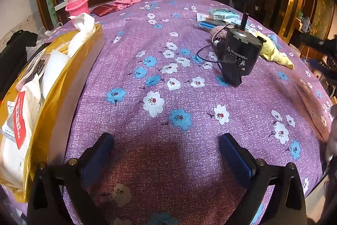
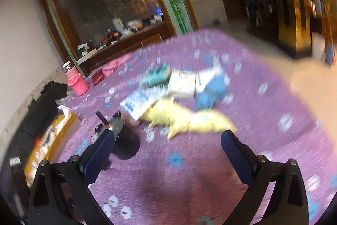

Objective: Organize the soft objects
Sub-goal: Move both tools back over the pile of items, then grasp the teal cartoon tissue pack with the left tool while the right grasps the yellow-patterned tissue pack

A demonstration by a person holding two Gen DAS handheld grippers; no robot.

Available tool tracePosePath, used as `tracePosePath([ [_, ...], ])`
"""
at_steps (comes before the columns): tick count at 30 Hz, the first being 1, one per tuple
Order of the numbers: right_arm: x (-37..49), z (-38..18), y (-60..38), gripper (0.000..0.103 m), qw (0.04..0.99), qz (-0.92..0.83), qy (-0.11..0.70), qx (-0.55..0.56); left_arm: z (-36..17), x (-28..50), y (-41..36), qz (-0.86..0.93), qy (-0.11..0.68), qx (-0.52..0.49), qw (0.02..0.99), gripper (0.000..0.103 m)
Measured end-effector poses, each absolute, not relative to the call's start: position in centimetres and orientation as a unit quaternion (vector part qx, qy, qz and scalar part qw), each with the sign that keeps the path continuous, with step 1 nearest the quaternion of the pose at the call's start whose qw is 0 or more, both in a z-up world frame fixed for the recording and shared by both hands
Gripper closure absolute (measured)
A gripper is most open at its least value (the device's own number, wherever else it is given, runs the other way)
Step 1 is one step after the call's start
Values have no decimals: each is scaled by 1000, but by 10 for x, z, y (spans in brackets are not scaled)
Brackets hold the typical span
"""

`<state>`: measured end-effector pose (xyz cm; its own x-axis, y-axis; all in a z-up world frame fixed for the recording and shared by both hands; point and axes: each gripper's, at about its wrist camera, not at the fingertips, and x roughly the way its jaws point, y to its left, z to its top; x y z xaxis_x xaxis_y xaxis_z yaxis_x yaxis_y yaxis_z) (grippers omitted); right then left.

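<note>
From the left wrist, the left gripper (image 1: pixel 166 153) has its fingers wide over the purple flowered cloth (image 1: pixel 189 98), holding nothing. The gold box (image 1: pixel 52 98) of soft packs sits left of the fingers.

From the right wrist, the right gripper (image 2: pixel 168 148) also has wide, empty fingers. The yellow cloth (image 2: pixel 179 117) lies just past them.

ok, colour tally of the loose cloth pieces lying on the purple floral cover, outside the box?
Yellow: 1, the yellow cloth
Blue: 1, the blue cloth
Pink: 1, the pink cloth
Total: 3
The right wrist view is blurred, so smaller pieces could be missed.
</note>
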<state>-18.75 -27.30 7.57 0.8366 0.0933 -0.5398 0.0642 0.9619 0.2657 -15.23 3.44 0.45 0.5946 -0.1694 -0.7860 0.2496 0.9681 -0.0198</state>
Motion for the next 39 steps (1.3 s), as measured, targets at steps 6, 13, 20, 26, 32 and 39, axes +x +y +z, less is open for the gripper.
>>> tracePosePath([
  [6,-184,114,-287,1,965,-1,256,51,7,-146,32,-124,462,50,877,1],
  [13,-131,110,-343,1,938,0,309,156,63,-130,26,-184,417,3,890,1],
  [20,-64,94,-351,1,912,19,339,230,94,-56,9,-191,419,-12,888,2],
  [26,-33,86,-354,1,920,17,310,240,106,6,-30,-224,421,-20,879,2],
  [32,-26,60,-375,1,905,1,334,263,100,59,-80,-261,437,11,861,2],
  [39,-27,56,-383,1,898,0,337,284,80,106,-127,-271,458,-3,847,2],
])
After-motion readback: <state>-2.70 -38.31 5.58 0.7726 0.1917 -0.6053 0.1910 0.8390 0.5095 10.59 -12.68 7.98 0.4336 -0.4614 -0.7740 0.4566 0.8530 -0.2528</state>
